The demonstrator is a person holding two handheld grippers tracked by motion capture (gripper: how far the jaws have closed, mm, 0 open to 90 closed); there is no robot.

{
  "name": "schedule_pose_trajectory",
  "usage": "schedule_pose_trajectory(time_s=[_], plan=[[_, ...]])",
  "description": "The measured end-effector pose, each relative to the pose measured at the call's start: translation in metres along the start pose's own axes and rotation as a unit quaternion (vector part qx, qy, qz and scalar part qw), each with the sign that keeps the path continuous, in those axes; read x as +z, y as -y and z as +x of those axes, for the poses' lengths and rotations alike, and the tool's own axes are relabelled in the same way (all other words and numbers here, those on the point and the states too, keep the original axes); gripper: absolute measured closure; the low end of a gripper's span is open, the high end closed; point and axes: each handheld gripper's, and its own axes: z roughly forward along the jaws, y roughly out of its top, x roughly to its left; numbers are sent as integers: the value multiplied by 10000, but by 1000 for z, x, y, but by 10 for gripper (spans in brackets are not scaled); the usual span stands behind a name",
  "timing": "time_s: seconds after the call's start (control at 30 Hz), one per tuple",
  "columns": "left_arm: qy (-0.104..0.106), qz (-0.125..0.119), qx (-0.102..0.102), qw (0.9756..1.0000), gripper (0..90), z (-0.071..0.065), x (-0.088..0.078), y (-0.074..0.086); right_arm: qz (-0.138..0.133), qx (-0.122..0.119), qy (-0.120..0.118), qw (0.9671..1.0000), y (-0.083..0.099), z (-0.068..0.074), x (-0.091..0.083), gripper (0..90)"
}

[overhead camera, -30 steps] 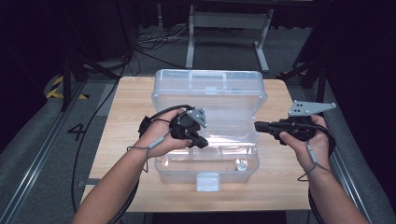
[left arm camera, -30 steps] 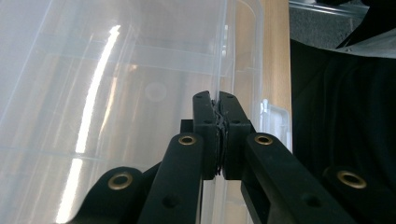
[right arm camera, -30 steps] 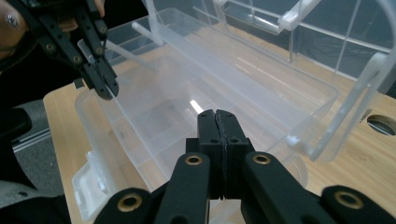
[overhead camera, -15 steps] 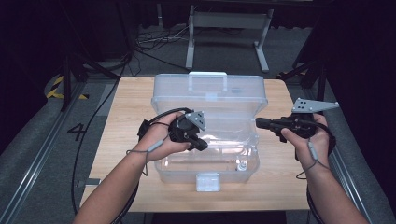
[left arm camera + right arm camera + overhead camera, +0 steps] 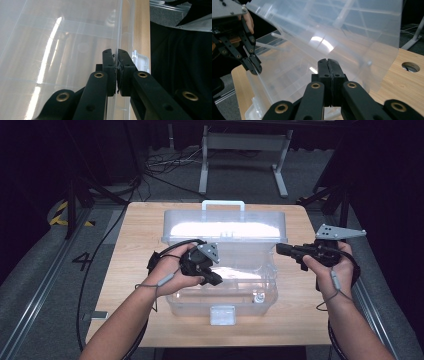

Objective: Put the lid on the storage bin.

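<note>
High view: a clear plastic storage box (image 5: 220, 295) sits mid-table (image 5: 130, 270), its hinged lid (image 5: 225, 232) raised toward upright with the white handle (image 5: 223, 204) at the top. The left gripper (image 5: 212, 279) is at the lid's left edge above the open box. The right gripper (image 5: 281, 249) is held level at the lid's right edge; contact cannot be confirmed from this angle.

Left gripper view: jaws nearly together and clamped on the thin lid edge (image 5: 117, 50), which runs between the pads. Wooden table surface and the box rim are visible beyond.

Right gripper view: jaws fully together, nothing between them. The tips sit close before the tilted lid panel (image 5: 337, 32); the left gripper (image 5: 255, 67) is seen across on the far edge.

Risk assessment: the lid is held by one narrow pinch on smooth plastic. Any slip or loosening there would likely let the lid drop shut or swing back hard on its hinge. Pulling off-axis could drag the light box across the table
</note>
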Motion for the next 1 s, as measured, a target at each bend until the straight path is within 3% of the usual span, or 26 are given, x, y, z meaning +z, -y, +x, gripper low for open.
schedule_pose_trajectory(time_s=[0.57,1.0], plan=[[-14,-179,-176,9997,817,0,-6,5,-17,58,-5,10000,3,0,-1,900],[-381,-692,-487,9957,845,-11,-43,25,-32,40,17,10000,2,0,-2,900]])
